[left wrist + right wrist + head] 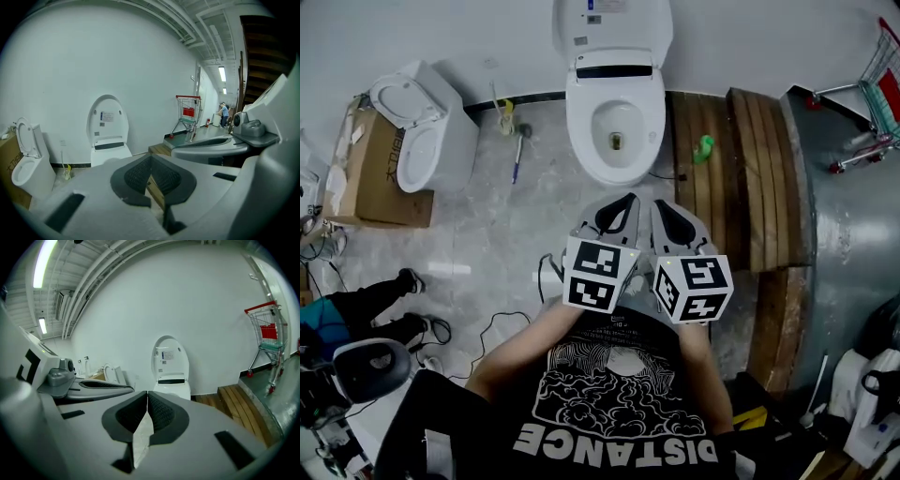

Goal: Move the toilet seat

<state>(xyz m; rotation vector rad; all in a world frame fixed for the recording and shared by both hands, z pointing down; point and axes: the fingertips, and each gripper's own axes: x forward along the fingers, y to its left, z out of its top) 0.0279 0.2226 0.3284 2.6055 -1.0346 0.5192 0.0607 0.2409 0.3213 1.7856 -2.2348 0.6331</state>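
While both claws hang short of the toilet (616,112), the step in hand reads as the approach; no contact yet.

Claw state:
- left claw (623,206): jaws pressed together, nothing between the pads (left gripper view confirms, (151,161)).
- right claw (667,211): same, closed and empty ( (147,399)).
- The two sit side by side over the floor (506,244), both aimed at the toilet front.

Task object: the toilet seat (583,127) appears to lie flat on the bowl (628,122), ahead of the claws and apart from them. The lid (612,28) stands upright against the wall. From the gripper views the seat is mostly masked by the claw bodies, so its position is taken from the head view alone.

Next move, as a judgement: the jaws must open before anything else. Then one claw or both must go forward and down to the seat's front edge, get a pad under the rim and close on it. Thin, smooth rim; slip is likely if the bite is shallow.

Containers:
- bowl: a small dark patch at the drain, cannot tell what.
- second toilet (422,127), far left, lid raised: bowl looks empty.
- cardboard box (380,173) beside it: contents not visible.
- shopping cart (874,89), far right: something red inside, not identifiable.
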